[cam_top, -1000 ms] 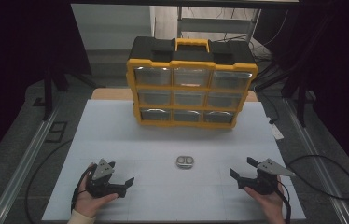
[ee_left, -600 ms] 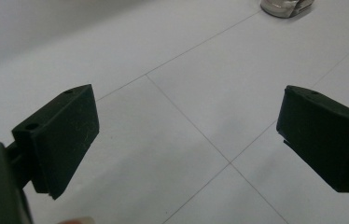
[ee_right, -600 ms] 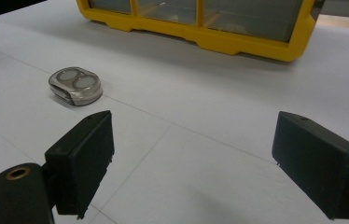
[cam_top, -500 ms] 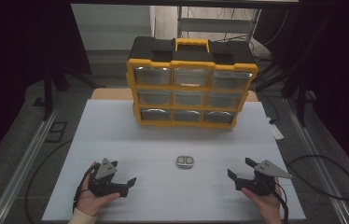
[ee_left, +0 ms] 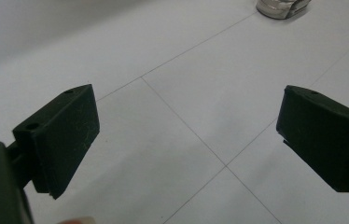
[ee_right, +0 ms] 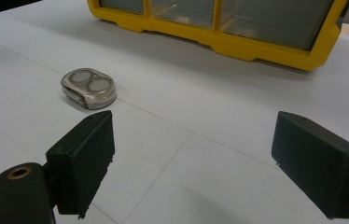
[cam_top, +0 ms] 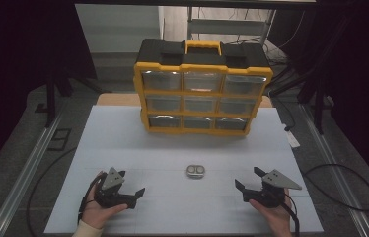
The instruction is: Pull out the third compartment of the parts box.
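In the left gripper view the small metal case [ee_left: 282, 7] is cut off by the top edge. In the right gripper view the yellow drawer organizer [ee_right: 238, 32] runs past the top edge, and its drawers' contents, behind cloudy fronts, cannot be made out from above either.

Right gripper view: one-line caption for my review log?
Open right gripper faces a small silver case lying before the yellow drawer organizer.

front of table: bare white tabletop [cam_top: 172, 148]
middle: just a small silver two-button case [cam_top: 195, 171]
back: big yellow-and-black drawer organizer [cam_top: 202, 89] blocks
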`<state>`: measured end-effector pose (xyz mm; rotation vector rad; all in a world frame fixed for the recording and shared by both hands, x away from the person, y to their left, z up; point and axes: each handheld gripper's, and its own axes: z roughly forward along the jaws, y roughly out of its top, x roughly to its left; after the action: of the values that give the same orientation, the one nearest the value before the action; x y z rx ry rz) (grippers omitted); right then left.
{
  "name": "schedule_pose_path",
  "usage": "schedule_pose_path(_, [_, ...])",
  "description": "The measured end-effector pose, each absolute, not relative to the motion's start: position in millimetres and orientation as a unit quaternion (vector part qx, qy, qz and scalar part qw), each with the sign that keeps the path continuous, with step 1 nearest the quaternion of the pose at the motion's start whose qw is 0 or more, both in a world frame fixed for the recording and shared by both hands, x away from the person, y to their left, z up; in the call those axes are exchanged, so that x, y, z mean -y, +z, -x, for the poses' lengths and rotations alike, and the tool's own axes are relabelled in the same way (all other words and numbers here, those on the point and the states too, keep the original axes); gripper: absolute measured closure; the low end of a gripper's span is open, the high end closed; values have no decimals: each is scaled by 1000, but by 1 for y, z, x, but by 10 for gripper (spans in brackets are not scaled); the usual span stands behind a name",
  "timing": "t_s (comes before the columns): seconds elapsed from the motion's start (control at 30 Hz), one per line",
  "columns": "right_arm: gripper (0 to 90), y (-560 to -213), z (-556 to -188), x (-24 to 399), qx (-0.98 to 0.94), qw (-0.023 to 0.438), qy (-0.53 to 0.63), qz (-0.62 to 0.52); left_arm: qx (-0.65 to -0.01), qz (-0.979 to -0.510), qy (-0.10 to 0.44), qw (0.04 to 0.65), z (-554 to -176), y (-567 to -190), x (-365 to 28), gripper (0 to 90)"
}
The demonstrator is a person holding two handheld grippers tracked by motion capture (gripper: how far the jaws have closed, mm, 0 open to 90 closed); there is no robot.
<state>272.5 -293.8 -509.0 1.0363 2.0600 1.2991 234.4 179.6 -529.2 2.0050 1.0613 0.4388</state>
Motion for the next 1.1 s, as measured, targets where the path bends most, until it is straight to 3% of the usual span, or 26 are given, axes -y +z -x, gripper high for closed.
schedule_pose_path(1.1, [147,-508,-266,271,-773,270,460,-342,-420,-795,172,403,-234,-530,-178,66])
